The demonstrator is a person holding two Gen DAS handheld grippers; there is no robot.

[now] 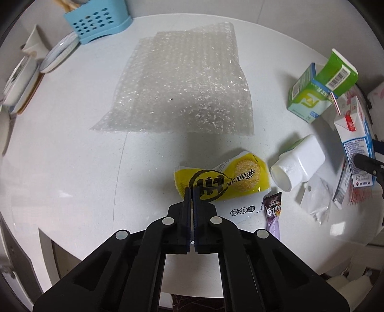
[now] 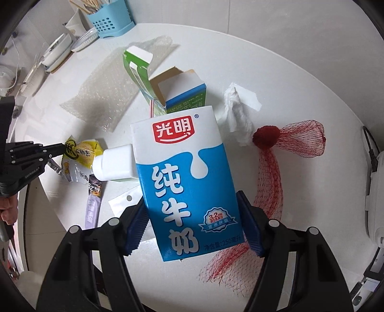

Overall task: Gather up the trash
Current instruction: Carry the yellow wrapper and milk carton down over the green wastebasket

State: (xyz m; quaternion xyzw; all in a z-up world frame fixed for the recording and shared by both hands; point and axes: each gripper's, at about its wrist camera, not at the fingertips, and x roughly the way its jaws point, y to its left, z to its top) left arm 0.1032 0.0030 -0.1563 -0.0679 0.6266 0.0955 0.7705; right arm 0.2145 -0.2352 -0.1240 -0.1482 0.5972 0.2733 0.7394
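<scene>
Right tongs (image 2: 192, 230): spread on either side of the milk carton (image 2: 182, 182); the blue pads (image 2: 135, 228) flank its lower half, the left one looks to touch, the right one stands just beside, so I judge the grip is not yet firm.
Milk carton: blue and white, tilted, its top leaning away from the camera toward the opened boxes; held low, probably so the broad faces stay between the pads.
Left tongs (image 1: 192, 192): pressed nearly together, tips on the edge of the yellow snack wrapper (image 1: 223, 177); whether they pinch the film or only rest over it, I cannot tell.
Yellow snack wrapper: flat on the counter (image 1: 72, 168) near its front edge; a thin edge is the only part such tips can catch.
Nearby trash: white bottle (image 1: 297, 165) on its side just beside the wrapper, purple sachet (image 1: 272, 213) and a clear plastic bag (image 1: 314, 199) near it.
Further trash: green box (image 1: 309, 96) and a second opened carton behind the milk, crumpled tissue (image 2: 237, 115) and red mesh net (image 2: 283, 148) to the right, bubble wrap (image 1: 180, 81) spread toward the back.
Not trash, by my judgement: blue utensil holder (image 1: 96, 21) and dishes (image 1: 60, 52) pushed to the far corner.
</scene>
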